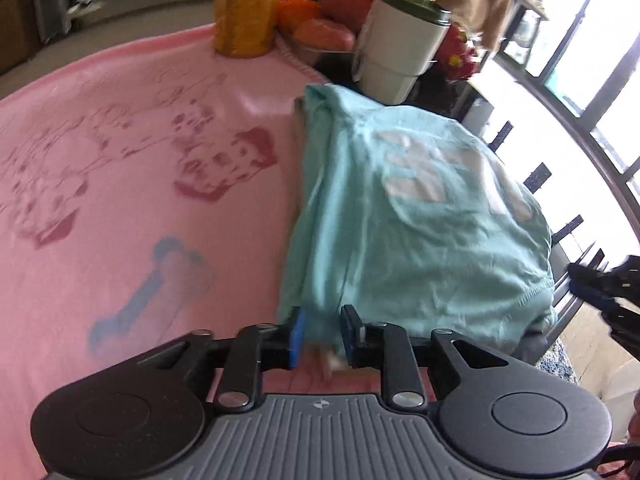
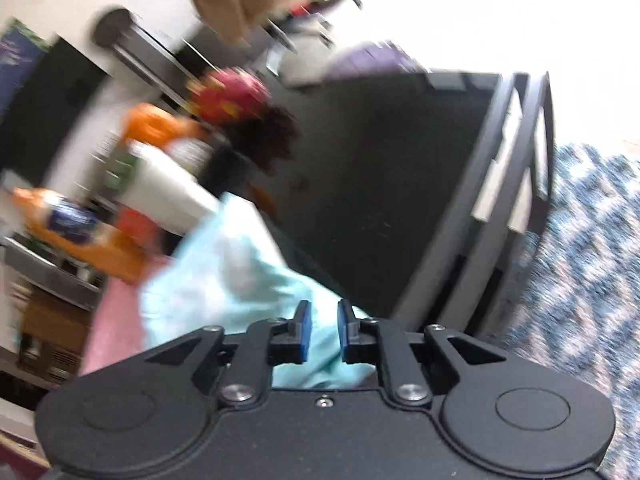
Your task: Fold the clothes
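Note:
A folded teal garment (image 1: 420, 208) with a white print lies at the right end of the pink blanket (image 1: 140, 160), on top of a beige layer (image 1: 295, 136). My left gripper (image 1: 323, 332) is at the garment's near corner; the cloth fills the narrow gap between its blue pads. In the left wrist view my right gripper (image 1: 600, 288) hangs beyond the garment's right side, apart from it. The right wrist view is blurred: my right gripper (image 2: 323, 328) has a small gap between its pads and the teal garment (image 2: 224, 264) shows below and behind them, not pinched.
A white tumbler (image 1: 396, 52), an orange bottle (image 1: 244, 8) and a dish of fruit (image 1: 332, 12) crowd the far end behind the garment. To the right a black table top (image 2: 380, 180) ends, with a blue patterned rug (image 2: 580, 260) below. Windows line the right side.

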The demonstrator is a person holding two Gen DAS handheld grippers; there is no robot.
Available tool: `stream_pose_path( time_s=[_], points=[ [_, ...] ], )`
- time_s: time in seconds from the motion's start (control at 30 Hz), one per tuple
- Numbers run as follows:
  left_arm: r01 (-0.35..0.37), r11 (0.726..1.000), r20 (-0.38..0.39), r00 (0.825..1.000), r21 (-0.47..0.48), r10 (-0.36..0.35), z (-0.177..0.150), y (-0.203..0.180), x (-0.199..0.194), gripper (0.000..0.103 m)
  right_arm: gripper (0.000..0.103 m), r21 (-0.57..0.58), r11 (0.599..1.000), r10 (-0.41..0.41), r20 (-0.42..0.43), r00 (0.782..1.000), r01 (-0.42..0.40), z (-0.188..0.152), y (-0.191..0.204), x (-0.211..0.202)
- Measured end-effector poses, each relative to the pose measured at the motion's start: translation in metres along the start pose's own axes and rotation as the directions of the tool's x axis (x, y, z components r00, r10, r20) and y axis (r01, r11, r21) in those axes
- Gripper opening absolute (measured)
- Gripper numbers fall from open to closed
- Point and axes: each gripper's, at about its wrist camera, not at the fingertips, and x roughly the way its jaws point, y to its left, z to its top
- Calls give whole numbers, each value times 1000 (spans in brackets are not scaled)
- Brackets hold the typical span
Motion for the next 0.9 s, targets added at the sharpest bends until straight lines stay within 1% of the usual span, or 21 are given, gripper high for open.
stream_pose_path(
  time_s=[0.03, 0.07, 0.1, 0.17, 0.2, 0.23, 0.27, 0.3, 0.33, 0.4, 0.43, 0.47, 0.53, 0.6, 0.67, 0.8, 0.9],
  points=[
    [-8, 1000, 11, 1000, 6, 8, 0, -1, -13, 27, 19, -4, 999, 33, 10, 999, -33, -4, 5, -11],
    [-15, 1000, 27, 1000, 14, 14, 1, -3, -26, 31, 24, -3, 997, 76, 7, 997, -76, -8, 11, -23],
    [-22, 1000, 42, 999, 22, 21, 1, -5, -40, 38, 26, -1, 993, 116, -2, 993, -116, -11, 19, -33],
    [-36, 999, 74, 997, 39, 33, 3, -9, -68, 43, 33, -22, 982, 186, -28, 982, -187, -10, 41, -52],
    [-43, 998, 89, 995, 49, 39, 4, -12, -83, 47, 43, -58, 976, 209, -33, 977, -210, -10, 55, -65],
    [-51, 997, 106, 993, 58, 45, 5, -15, -96, 52, 50, -99, 971, 217, -32, 976, -220, -8, 68, -79],
    [-47, 997, 123, 992, 65, 39, 6, -17, -109, 55, 62, -142, 964, 223, -30, 974, -225, -6, 81, -93],
    [-40, 997, 141, 990, 71, 30, 6, -20, -122, 66, 70, -190, 955, 226, -25, 974, -226, -5, 93, -109],
    [-33, 996, 158, 987, 78, 20, 6, -23, -135, 81, 72, -233, 947, 225, -21, 974, -223, -3, 105, -122],
    [-7, 997, 172, 985, 82, -7, 4, -26, -153, 88, 83, -305, 931, 207, -16, 978, -201, 0, 127, -145],
    [4, 996, 172, 985, 87, -19, 2, -28, -160, 91, 86, -342, 923, 183, -14, 983, -177, 0, 134, -155],
    [13, 995, 168, 985, 96, -29, 0, -31, -165, 92, 94, -377, 914, 158, -14, 987, -152, 0, 140, -162],
    [19, 994, 159, 987, 111, -36, -5, -34, -170, 95, 103, -436, 894, 111, -12, 994, -106, 0, 148, -174],
    [22, 992, 149, 988, 122, -40, -10, -37, -172, 95, 103, -474, 879, 64, 10, 998, -51, -4, 151, -182],
    [17, 992, 138, 990, 125, -34, -15, -40, -170, 95, 103, -489, 872, 16, 26, 1000, -2, -9, 152, -179],
    [-4, 994, 106, 994, 109, -7, -23, -40, -163, 96, 103, -504, 861, -72, 21, 997, 72, -20, 145, -171],
    [-9, 995, 95, 996, 99, 0, -27, -39, -160, 96, 103, -552, 826, -133, -3, 991, 109, -33, 140, -166]
  ],
)
